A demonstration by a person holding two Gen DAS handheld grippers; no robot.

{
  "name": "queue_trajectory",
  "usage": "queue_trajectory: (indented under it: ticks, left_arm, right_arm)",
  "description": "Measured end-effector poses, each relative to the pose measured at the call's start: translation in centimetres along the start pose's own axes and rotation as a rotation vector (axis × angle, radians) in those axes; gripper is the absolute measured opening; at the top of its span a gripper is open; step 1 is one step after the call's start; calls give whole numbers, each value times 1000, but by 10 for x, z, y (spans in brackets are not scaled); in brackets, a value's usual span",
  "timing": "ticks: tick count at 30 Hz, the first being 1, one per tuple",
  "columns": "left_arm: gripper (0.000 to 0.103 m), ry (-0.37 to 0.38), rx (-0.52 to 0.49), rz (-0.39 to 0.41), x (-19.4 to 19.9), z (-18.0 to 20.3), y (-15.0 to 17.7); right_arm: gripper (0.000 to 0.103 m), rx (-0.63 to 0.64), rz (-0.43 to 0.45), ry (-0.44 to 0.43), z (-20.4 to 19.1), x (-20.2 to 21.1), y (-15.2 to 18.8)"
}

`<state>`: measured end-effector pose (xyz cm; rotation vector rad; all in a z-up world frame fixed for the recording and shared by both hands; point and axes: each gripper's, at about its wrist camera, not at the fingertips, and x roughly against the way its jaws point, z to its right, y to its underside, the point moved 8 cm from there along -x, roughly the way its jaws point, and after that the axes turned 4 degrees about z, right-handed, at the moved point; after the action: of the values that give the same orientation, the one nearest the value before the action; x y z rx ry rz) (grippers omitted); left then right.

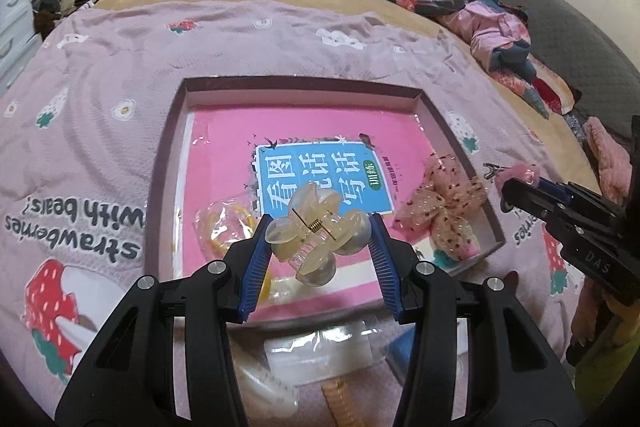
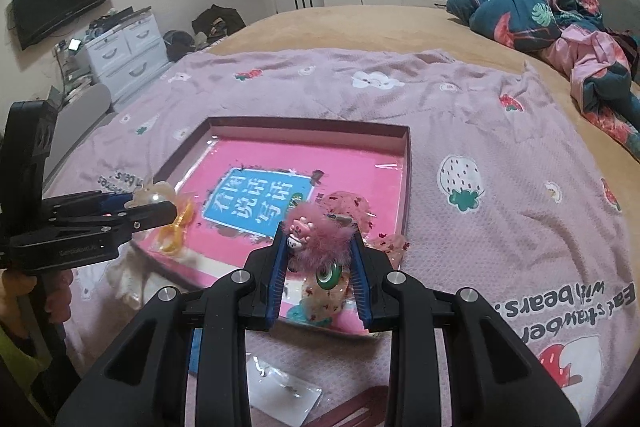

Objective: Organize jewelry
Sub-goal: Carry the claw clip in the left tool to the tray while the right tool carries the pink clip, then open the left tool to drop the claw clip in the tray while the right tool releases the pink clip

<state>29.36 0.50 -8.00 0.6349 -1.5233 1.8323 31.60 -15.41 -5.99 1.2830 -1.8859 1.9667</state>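
My left gripper [image 1: 318, 239] is shut on a translucent cream claw hair clip [image 1: 316, 231], held above the near part of a shallow pink tray [image 1: 176, 131]. My right gripper [image 2: 318, 255] is shut on a fluffy pink hair clip [image 2: 320, 231] with a small cartoon charm, over the tray's [image 2: 408, 163] near right corner. In the tray lie a blue and pink book cover [image 1: 316, 175], a peach dotted bow [image 1: 444, 203] at the right and a bagged yellow piece [image 1: 228, 227] at the left. The right gripper [image 1: 508, 183] shows at the left view's right edge, the left gripper [image 2: 160, 203] at the right view's left.
The tray lies on a lilac strawberry-print blanket [image 2: 500, 155] on a bed. Small clear bags [image 2: 280, 383] and a ribbed orange piece [image 1: 340, 403] lie on the blanket near me. Crumpled floral bedding [image 2: 560, 7] lies at the far right. A white drawer unit [image 2: 128, 51] stands beyond the bed.
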Motion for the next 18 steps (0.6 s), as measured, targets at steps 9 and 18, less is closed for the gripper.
queue_trajectory:
  ticks: [9, 18]
  left_arm:
    - [39, -6, 8, -47, -24, -7, 10]
    - [48, -15, -8, -48, -28, -9, 13]
  right_arm:
    - [28, -34, -56, 3, 4, -24, 20]
    - [28, -39, -93, -13, -7, -36, 35]
